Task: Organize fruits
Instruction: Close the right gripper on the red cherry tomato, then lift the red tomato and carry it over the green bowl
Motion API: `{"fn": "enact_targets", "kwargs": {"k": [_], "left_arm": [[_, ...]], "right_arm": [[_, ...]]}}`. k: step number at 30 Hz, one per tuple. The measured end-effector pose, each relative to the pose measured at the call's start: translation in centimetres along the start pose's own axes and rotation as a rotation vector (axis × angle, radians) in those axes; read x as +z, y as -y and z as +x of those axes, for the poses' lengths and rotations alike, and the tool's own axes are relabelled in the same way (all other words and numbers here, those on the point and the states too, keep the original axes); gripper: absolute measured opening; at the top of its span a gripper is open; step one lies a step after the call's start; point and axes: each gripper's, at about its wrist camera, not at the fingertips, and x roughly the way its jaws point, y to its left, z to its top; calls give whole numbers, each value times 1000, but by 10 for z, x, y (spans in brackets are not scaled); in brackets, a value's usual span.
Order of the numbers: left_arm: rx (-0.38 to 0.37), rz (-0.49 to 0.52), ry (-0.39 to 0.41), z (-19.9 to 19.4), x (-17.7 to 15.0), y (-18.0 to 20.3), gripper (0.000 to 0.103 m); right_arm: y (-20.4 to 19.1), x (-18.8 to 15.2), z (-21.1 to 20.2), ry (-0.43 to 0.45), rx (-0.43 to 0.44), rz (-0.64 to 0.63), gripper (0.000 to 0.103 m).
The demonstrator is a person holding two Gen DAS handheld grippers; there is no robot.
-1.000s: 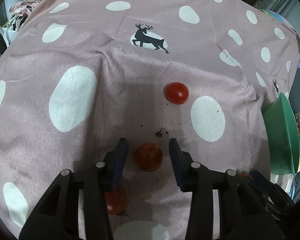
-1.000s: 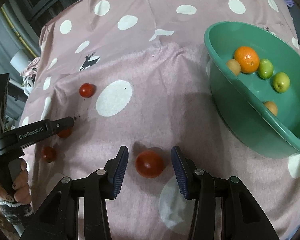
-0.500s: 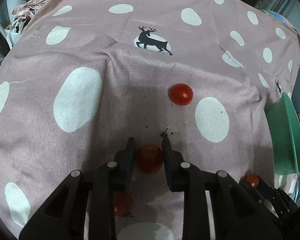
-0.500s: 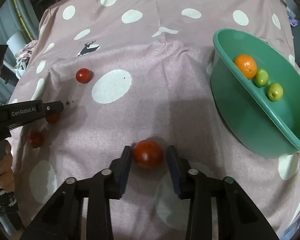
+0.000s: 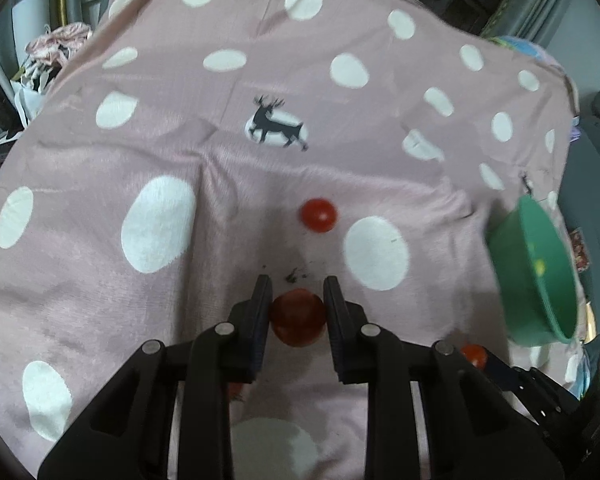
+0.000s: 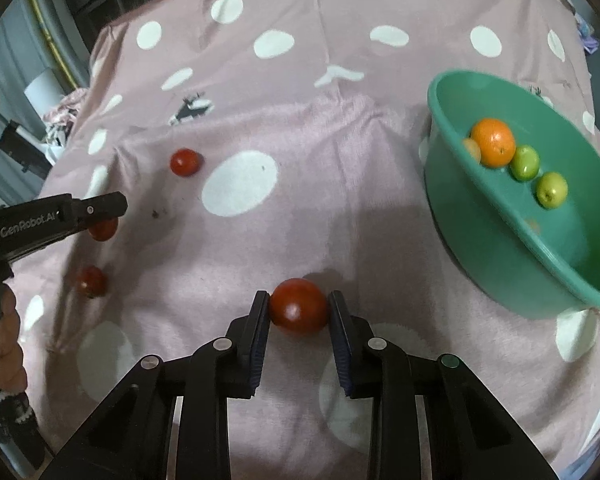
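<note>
The left gripper (image 5: 298, 300) is clamped on a red tomato (image 5: 298, 317), both pads pressed against its sides above the pink spotted cloth (image 5: 100, 160). The right gripper (image 6: 299, 310) pinches a second tomato (image 6: 299, 306) the same way, near the front edge of the cloth. A third tomato (image 6: 185, 162) lies loose on the cloth beside a big white dot, just past the left gripper, and a fourth tomato (image 6: 92, 281) sits near the person's left hand (image 6: 2, 344). Off to the right stands a green bowl (image 6: 500, 248) holding an orange (image 6: 493, 142), 2 green fruits (image 6: 525, 163) and a small tan fruit half hidden behind the orange.
</note>
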Motion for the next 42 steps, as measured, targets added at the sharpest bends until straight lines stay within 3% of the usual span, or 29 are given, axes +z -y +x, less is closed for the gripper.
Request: {"fn": "enact_targets", "kwargs": {"k": [9, 17, 24, 28, 42], "left_arm": [[-71, 52, 147, -62, 0, 32, 26], [-139, 112, 255, -105, 1, 76, 26], [-208, 177, 306, -117, 1, 124, 26], [-235, 202, 282, -106, 0, 146, 26], [-290, 292, 148, -47, -15, 215, 26]], "right_arm": [[7, 17, -51, 138, 68, 11, 31], [20, 42, -117, 310, 115, 31, 31], [52, 63, -159, 456, 79, 89, 31], [77, 60, -157, 481, 75, 154, 31], [156, 40, -128, 388, 26, 388, 31]]}}
